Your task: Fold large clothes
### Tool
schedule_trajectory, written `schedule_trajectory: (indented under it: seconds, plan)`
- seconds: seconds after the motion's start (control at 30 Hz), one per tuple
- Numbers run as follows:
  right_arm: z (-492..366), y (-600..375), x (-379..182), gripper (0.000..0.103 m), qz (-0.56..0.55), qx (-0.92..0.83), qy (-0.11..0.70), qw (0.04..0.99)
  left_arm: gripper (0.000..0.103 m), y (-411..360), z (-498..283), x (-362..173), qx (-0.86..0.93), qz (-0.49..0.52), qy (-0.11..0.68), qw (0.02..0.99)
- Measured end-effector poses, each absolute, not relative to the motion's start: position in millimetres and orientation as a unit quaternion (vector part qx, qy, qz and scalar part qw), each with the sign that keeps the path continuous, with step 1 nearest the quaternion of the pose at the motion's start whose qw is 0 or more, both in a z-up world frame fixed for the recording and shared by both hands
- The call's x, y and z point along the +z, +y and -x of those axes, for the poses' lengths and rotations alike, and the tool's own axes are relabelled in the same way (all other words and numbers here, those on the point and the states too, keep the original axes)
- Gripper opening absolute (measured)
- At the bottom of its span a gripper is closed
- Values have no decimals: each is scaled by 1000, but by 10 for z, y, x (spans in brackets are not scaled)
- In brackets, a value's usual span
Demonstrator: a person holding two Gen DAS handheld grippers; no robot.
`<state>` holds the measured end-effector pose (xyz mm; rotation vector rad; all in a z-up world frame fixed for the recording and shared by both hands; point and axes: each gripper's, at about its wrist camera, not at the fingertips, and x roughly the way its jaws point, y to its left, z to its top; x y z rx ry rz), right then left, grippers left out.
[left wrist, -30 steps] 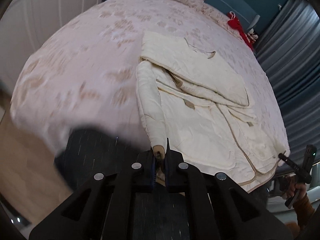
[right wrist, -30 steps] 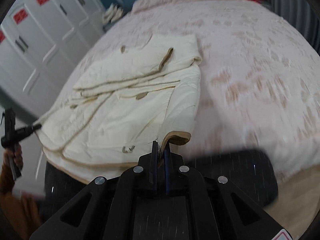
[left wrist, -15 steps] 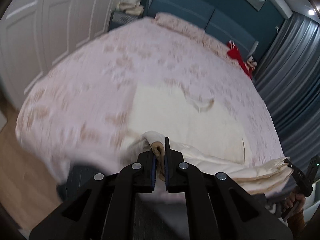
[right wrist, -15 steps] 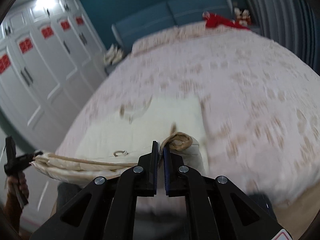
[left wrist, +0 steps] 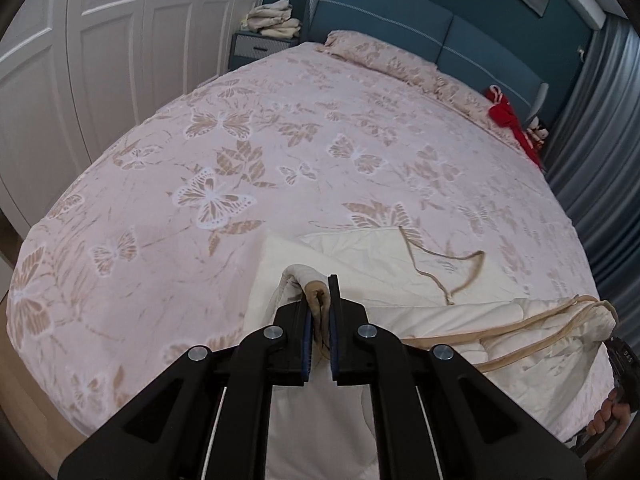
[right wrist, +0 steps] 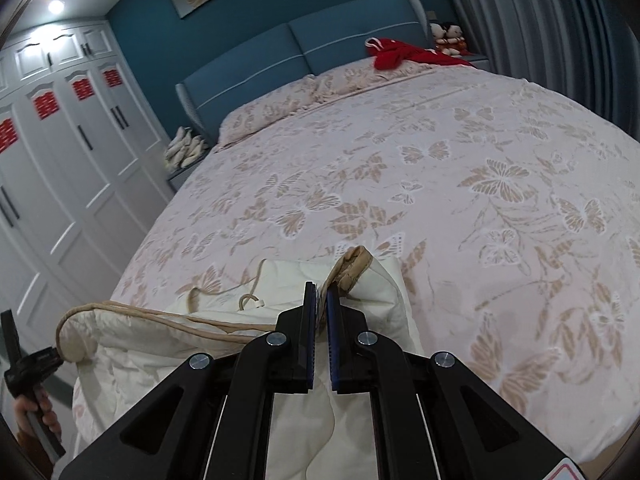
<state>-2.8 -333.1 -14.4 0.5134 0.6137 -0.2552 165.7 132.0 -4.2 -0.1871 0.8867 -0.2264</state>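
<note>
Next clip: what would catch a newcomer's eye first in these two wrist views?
First, the cream padded coat lying near the foot of the bed, its tan-trimmed edge lifted off the cover between two pinches: the left tool is shut on one end and the right tool on the other. Around it spreads the pink butterfly bedspread. A red garment lies up by the blue headboard.

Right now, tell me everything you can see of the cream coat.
The cream coat looks padded and quilted, with tan piping along its edges and a tan cord loop. It lies partly folded on the butterfly bedspread. The left gripper and right gripper each pinch a tan-trimmed end, lifted over the folded body.
</note>
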Motion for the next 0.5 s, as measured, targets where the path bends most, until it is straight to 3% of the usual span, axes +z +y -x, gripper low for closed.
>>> schedule_trajectory:
  seconds: [0.5]
  plan:
    - [-591,-3471,-544,4,-251,-162,326,897,6,1002,-2273,-537,-78,49,456,885]
